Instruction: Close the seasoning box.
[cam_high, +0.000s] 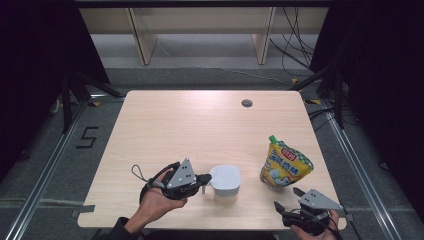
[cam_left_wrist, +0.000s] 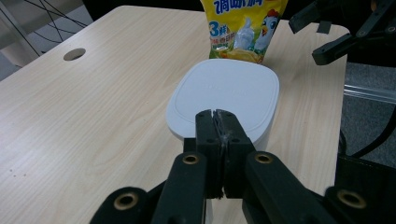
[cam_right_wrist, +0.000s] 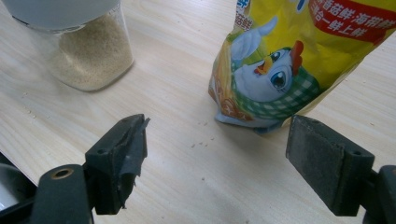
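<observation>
A clear jar (cam_high: 225, 182) of beige granules with a white lid (cam_left_wrist: 229, 91) stands near the table's front edge. My left gripper (cam_high: 204, 186) is shut, and its tips (cam_left_wrist: 217, 114) rest together at the lid's near edge. Whether they pinch the lid I cannot tell. A yellow spouted pouch (cam_high: 284, 164) with a cartoon chicken stands upright to the right of the jar. My right gripper (cam_high: 286, 198) is open just in front of the pouch (cam_right_wrist: 289, 56), with bare table between its fingers (cam_right_wrist: 219, 130). The jar (cam_right_wrist: 88, 51) is off to its left.
The light wooden table (cam_high: 200, 125) has a round cable hole (cam_high: 246, 103) at the back right. Its right edge runs close to the right gripper (cam_left_wrist: 327, 35). Beyond the table are grey floor, floor rails, cables and shelf legs.
</observation>
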